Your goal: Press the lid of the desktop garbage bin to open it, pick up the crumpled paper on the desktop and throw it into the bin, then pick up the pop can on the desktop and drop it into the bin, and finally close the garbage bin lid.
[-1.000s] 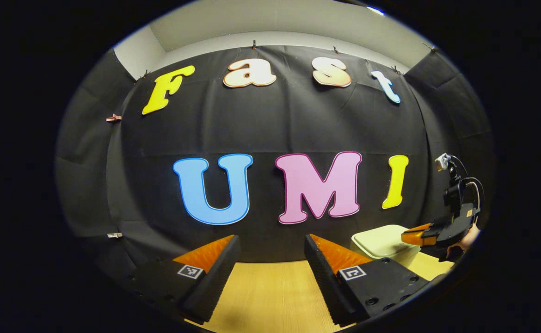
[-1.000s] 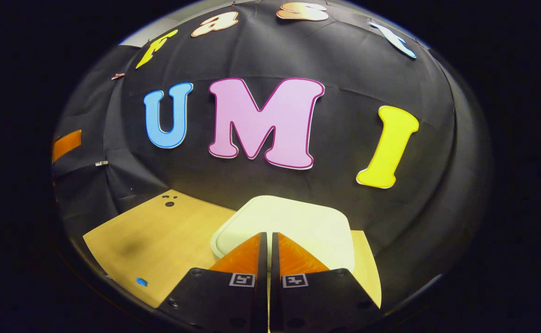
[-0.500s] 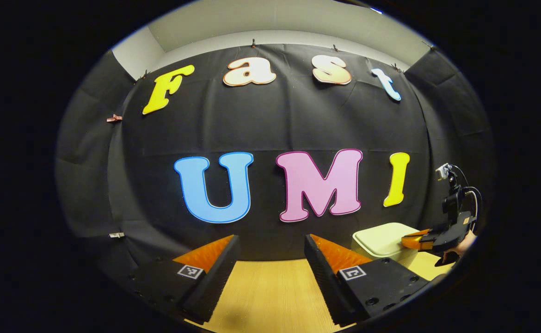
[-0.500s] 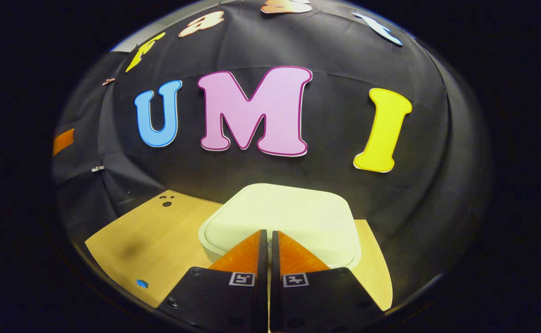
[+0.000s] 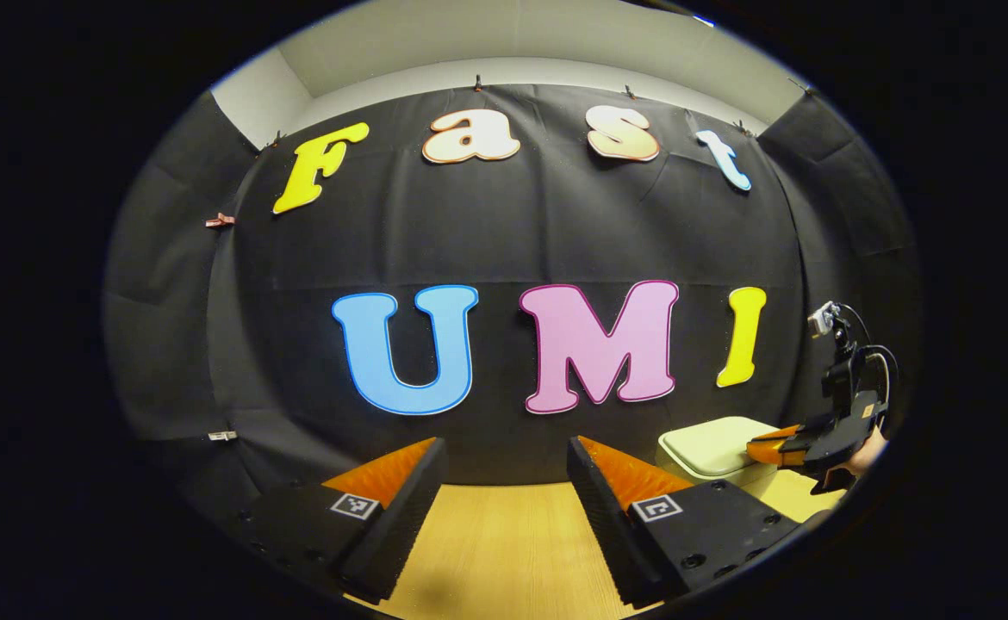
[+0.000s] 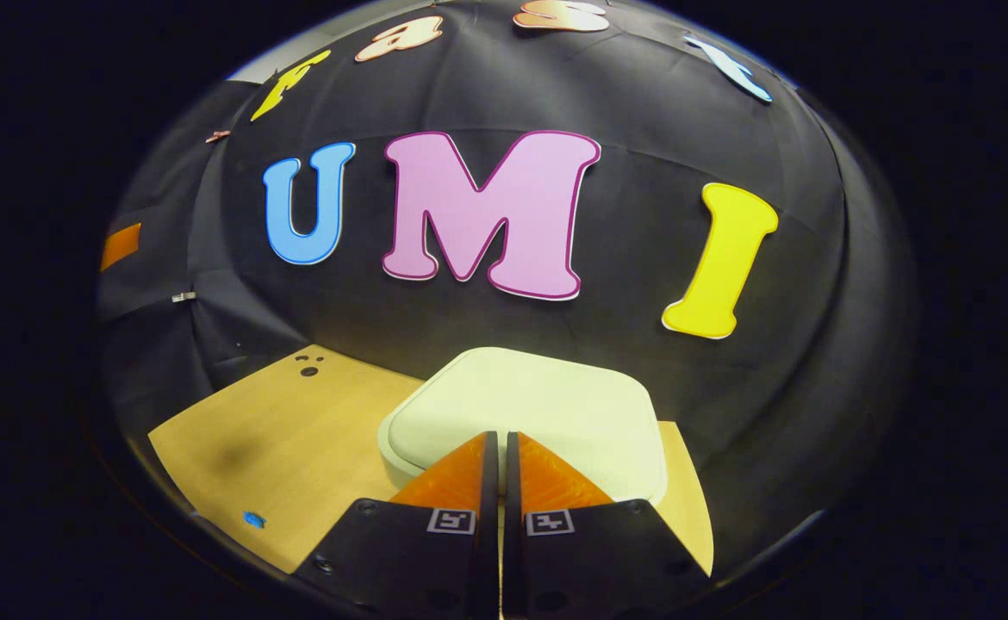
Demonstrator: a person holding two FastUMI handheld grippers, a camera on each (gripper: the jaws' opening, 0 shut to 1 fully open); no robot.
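Two grippers over a wooden desktop (image 6: 297, 439) of pale, fine straight grain. Right gripper (image 6: 500, 448): fingers pressed together, nothing between them, wedge-shaped with ribbed inner faces, tips at the near edge of the garbage bin lid (image 6: 538, 409). Smooth, matte, pale cream lid, a rounded square with soft corners, lying flat and shut on the bin. Small dark holes (image 6: 308, 368) in the desktop far to the left, a tiny blue mark (image 6: 253, 519) near the front edge. Left gripper (image 5: 504, 456): fingers spread wide apart, holding nothing, above bare wood. Far right in the left gripper view: same bin (image 5: 711, 448), with the right gripper's tips over the lid, a hand (image 5: 864, 452) behind. Crumpled black cloth wall (image 5: 513, 241) behind.
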